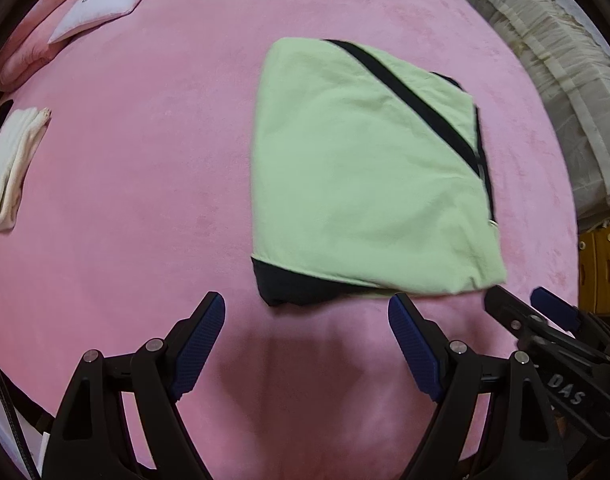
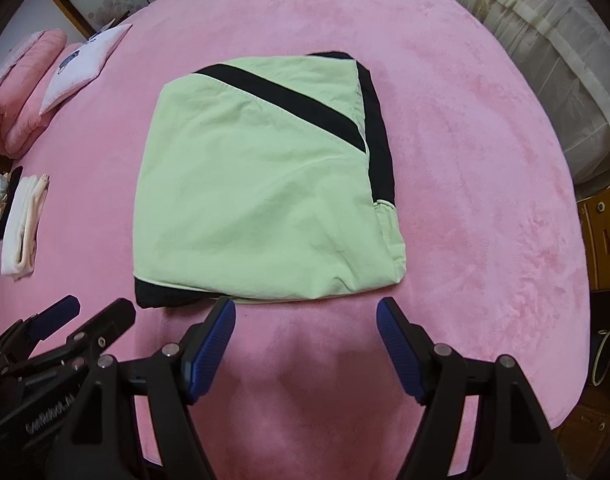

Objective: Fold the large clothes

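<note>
Green garment [image 2: 261,184] lies folded mid-bed [image 2: 465,160], near hem just beyond my tips. Left gripper [image 1: 307,320] and right gripper [image 2: 305,322] both spread, empty, side by side above that hem, probably for another fold.

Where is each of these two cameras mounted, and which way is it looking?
Left wrist view: sits on the left gripper, looking steeply down past its open blue-padded fingers at the pink bed cover; the right gripper pokes in at the lower right.
Right wrist view: sits on the right gripper, also looking down between open fingers; the left gripper shows at the lower left.
Shared: the folded green and black garment, the white folded cloth and the pillow.
</note>
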Demonstrator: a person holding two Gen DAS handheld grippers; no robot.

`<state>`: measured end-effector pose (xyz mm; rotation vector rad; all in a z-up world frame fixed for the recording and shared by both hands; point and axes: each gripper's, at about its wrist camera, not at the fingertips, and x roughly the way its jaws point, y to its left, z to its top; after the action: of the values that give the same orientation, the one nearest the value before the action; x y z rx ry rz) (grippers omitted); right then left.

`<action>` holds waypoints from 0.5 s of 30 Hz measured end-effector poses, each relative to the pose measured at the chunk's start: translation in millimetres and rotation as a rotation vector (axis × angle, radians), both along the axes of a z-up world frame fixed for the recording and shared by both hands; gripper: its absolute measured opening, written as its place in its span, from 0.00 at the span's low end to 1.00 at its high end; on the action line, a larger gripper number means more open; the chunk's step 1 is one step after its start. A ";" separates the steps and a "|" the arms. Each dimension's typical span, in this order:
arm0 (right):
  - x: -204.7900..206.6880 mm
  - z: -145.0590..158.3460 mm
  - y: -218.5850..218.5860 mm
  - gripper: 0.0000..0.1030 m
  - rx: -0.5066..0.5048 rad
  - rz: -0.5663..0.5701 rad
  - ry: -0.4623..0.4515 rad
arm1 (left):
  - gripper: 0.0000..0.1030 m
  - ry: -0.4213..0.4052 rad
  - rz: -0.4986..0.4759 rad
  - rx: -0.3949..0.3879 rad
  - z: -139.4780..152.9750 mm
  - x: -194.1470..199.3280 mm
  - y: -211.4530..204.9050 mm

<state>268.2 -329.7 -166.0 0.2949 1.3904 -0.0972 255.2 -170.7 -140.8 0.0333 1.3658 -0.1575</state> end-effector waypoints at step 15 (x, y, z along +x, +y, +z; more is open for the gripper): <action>73.7 -97.5 -101.4 0.71 0.289 0.016 -0.142 | 0.80 0.034 0.104 -0.119 -72.4 107.5 34.7</action>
<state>341.9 -431.0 -263.5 0.5211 1.2640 0.1375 362.6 -136.0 -213.2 -0.1403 1.3868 -0.1516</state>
